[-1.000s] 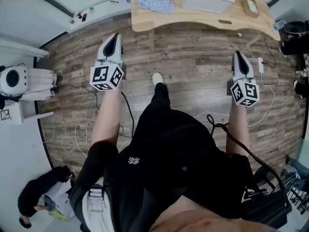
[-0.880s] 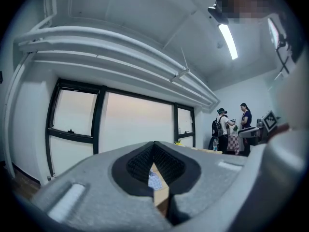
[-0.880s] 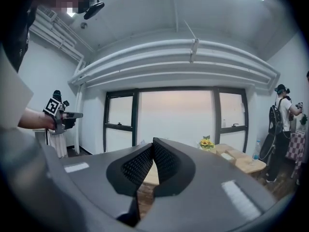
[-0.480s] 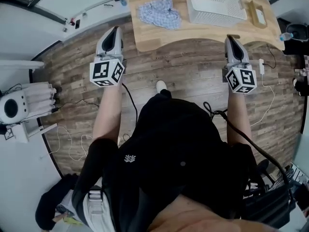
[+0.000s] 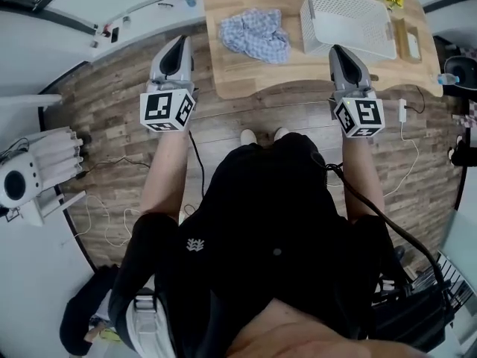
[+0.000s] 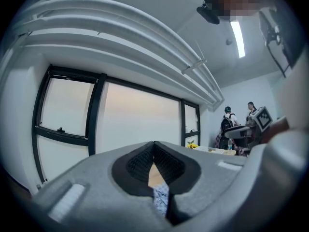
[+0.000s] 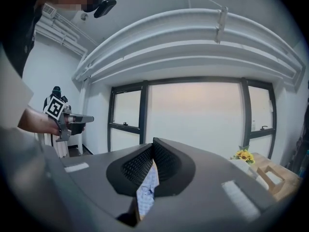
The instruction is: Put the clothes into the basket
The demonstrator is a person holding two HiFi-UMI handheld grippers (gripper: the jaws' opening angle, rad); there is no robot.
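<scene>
Daylight is glowing through black-framed windows in the white far wall; cables are trailing over the wood-plank floor at the near left.

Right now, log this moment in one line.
left hand-held gripper: shut, empty | right hand-held gripper: shut, empty | clothes: on table | basket: beside clothes

The person wears a black short-sleeved top with a small white emblem on the chest, and white shoes. The left gripper and right gripper have pale grey, tapering shells with a dark strip along the top. Each carries a white cube printed with black square markers. Seen in the gripper views, the jaws are grey, with black, mesh-textured pads set in a rounded hollow. A black cable trails from the right gripper.
</scene>
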